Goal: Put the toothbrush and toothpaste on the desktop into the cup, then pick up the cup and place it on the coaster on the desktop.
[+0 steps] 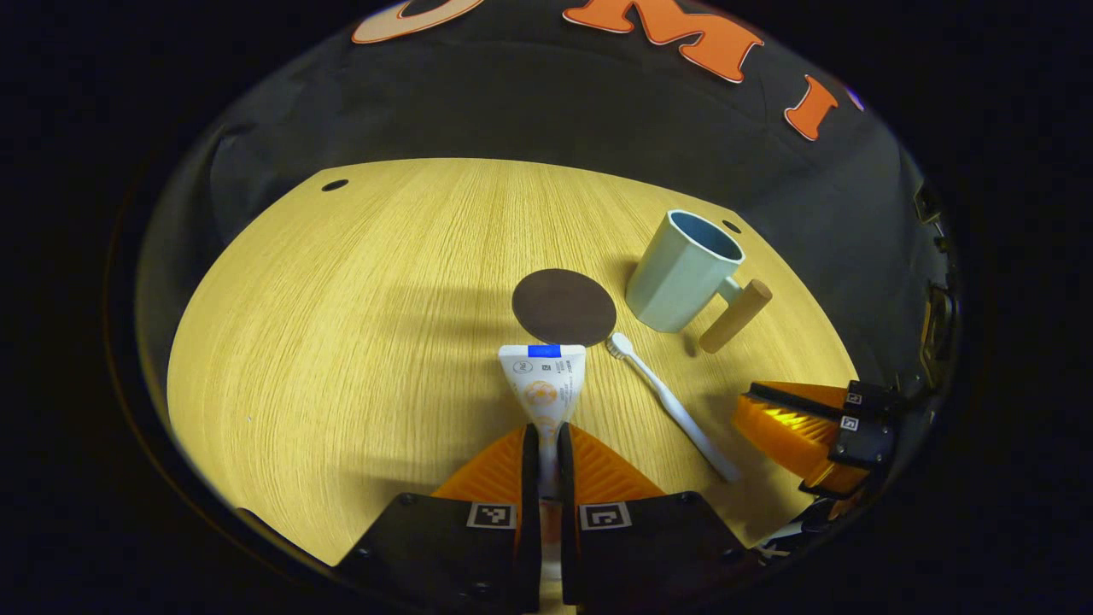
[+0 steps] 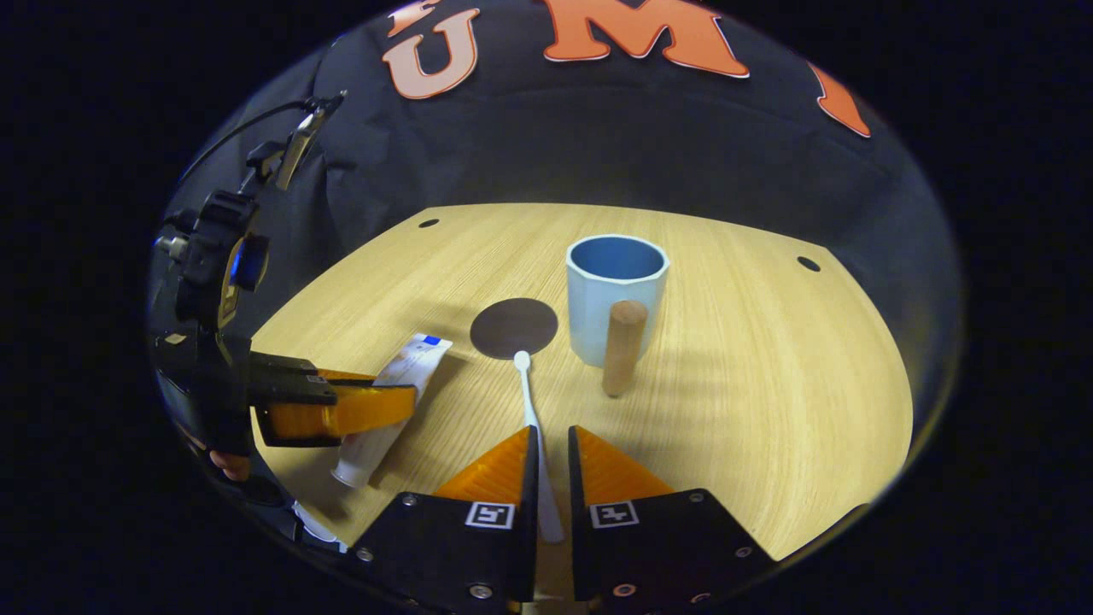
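Toothpaste [image 1: 544, 384]: soft, light tube, flat on counter [image 1: 341, 342] beside coaster [image 1: 564, 305]; left claw [image 1: 547, 444] pinching cap end, likely squashy.
Toothbrush [image 2: 529, 401]: stiff, thin, slippery; handle between right claw [image 2: 551, 465] fingers, contact unclear.
Cup [image 2: 616, 295]: rigid, upright, empty.

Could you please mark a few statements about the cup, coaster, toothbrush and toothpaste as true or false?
1. The cup stands on the coaster. False: it stands on the desk beside the coaster.
2. The left gripper has its fingers around the toothpaste. True.
3. The toothbrush is already in the cup. False: it lies on the desk, its handle between the right gripper's fingers.
4. The cup is empty. True.
5. The cup has a wooden handle. True.
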The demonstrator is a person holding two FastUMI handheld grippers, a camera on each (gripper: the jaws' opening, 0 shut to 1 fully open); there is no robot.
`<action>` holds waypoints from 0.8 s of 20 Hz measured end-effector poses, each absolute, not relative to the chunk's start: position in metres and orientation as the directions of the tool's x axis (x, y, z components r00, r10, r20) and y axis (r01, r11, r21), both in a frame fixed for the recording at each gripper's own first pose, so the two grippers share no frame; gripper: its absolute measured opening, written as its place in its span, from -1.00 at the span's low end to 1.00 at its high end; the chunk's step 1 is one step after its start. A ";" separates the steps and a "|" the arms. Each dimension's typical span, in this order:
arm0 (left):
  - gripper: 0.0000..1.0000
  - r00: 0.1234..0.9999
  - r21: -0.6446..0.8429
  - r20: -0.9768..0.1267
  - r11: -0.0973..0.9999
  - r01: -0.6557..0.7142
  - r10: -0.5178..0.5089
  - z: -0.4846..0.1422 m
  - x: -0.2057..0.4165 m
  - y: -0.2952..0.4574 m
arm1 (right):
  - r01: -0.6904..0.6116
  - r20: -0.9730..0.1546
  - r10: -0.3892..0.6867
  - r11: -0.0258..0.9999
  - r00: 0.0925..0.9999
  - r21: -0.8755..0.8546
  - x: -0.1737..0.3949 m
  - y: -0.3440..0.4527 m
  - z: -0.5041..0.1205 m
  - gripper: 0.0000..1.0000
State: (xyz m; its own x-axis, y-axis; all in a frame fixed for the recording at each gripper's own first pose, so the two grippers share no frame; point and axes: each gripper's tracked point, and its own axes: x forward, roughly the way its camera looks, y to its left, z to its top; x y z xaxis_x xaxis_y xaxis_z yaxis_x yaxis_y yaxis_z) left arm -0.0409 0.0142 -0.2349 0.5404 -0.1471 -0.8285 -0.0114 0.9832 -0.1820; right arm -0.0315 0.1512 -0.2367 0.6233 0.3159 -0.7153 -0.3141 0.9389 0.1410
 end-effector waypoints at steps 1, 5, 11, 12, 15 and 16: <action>-0.75 0.543 -0.180 -0.828 0.984 -0.014 -0.144 -0.234 -0.042 0.016 | -0.329 -0.723 0.321 0.934 0.612 0.135 -0.033 0.156 -0.242 -0.58; -0.73 0.545 -0.172 -0.828 0.985 -0.019 -0.134 -0.233 -0.044 0.016 | -0.357 -0.749 0.300 0.930 0.591 0.091 -0.032 0.160 -0.261 -0.21; -0.75 0.549 -0.159 -0.828 0.987 -0.036 -0.113 -0.231 -0.045 0.016 | -0.363 -0.747 0.314 0.926 0.587 0.104 -0.019 0.171 -0.277 -0.21; -0.74 0.549 -0.157 -0.829 0.987 -0.041 -0.109 -0.231 -0.045 0.016 | -0.364 -0.753 0.306 0.927 0.583 0.095 -0.018 0.170 -0.279 -0.23; -0.75 0.549 -0.152 -0.830 0.987 -0.050 -0.100 -0.230 -0.046 0.016 | -0.356 -0.756 0.280 0.932 0.591 0.067 -0.014 0.163 -0.280 -0.72; -0.75 0.550 -0.152 -0.830 0.987 -0.052 -0.098 -0.230 -0.045 0.016 | -0.345 -0.763 0.279 0.935 0.584 0.078 -0.016 0.162 -0.281 -0.86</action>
State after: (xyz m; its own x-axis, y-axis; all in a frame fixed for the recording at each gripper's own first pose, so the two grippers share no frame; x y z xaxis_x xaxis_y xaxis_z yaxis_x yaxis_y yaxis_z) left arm -0.0454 0.0156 -0.2302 0.5496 -0.0984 -0.8296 -0.0520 0.9871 -0.1516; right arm -0.0155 0.1620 -0.2809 0.5837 0.2789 -0.7625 -0.3446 0.9355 0.0784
